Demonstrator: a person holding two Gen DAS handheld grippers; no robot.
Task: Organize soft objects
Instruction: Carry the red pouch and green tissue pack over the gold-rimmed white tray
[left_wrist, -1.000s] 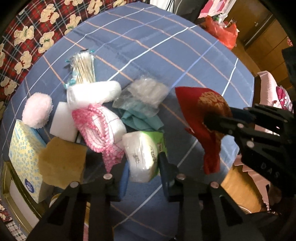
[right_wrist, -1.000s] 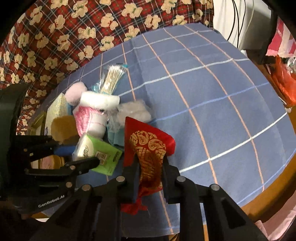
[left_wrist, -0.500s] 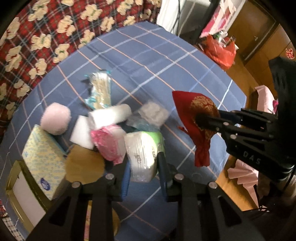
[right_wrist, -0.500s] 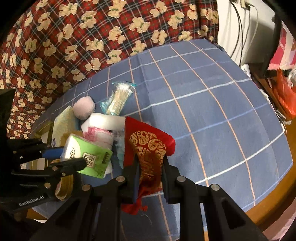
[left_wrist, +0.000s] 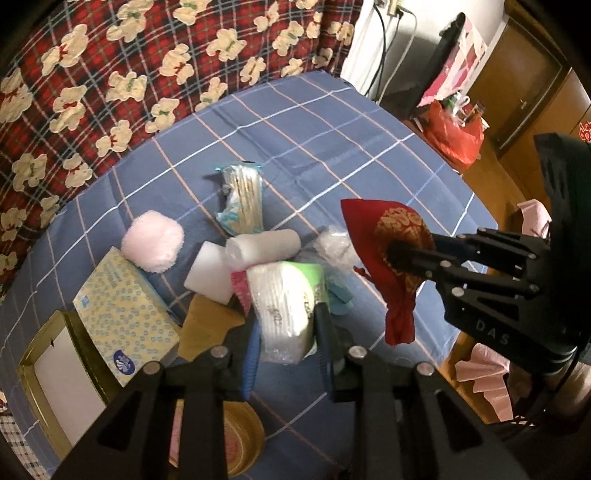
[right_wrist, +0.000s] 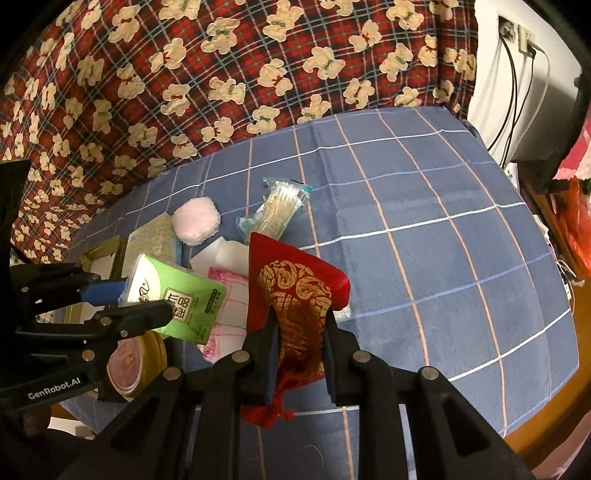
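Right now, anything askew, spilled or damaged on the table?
Nothing spilled or torn. The leftover items sit in a loose overlapping heap: white roll across a white sponge block, cotton swab packet lying skewed behind. Left gripper holds the tissue pack, right gripper the red pouch.

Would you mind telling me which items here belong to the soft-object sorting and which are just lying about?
Part of the job:
- tissue pack, held in the left gripper
- red pouch, held in the right gripper
- pink pompom
- white sponge
- white roll

Lying about:
- red plastic bag
- wall cables
- bear-print blanket
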